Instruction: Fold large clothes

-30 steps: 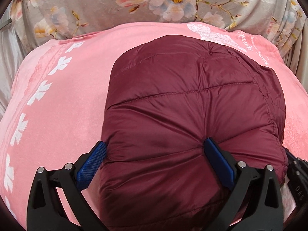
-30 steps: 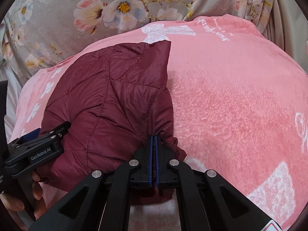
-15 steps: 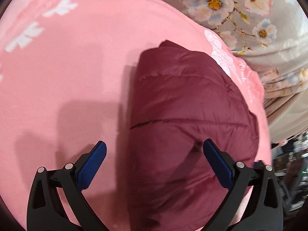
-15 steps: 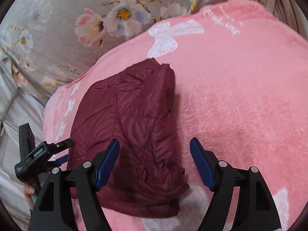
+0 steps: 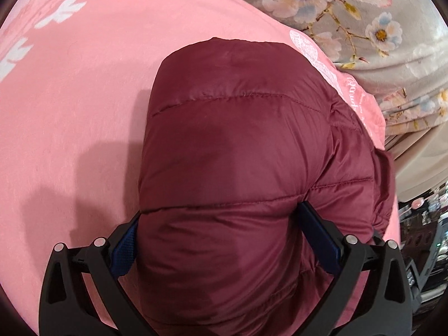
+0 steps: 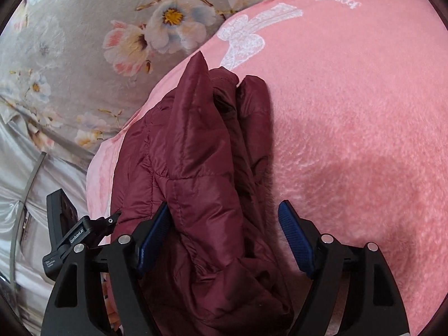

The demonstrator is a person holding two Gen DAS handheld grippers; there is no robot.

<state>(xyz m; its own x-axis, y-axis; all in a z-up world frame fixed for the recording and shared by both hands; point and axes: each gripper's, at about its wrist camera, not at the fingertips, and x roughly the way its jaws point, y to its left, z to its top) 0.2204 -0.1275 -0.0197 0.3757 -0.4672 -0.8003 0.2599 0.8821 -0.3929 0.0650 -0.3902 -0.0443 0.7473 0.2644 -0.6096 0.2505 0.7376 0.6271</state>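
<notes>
Maroon quilted nylon fills both your views: the folded puffer jacket (image 5: 240,168) lies on the pink fleece blanket (image 5: 84,112), near its edge by the floral bedding (image 6: 84,42). Your left gripper (image 5: 221,235) stands wide, its blue pads at either flank of the bundle; whether they press it, you cannot tell. Your right gripper (image 6: 224,238) has just been opening and straddles the jacket's near end, one pad against the fabric, the other clear of it. White script on the blanket is too distorted to read. In the right view, your left gripper's body reads "GenRobot.AI"; smaller print below is illegible.
</notes>
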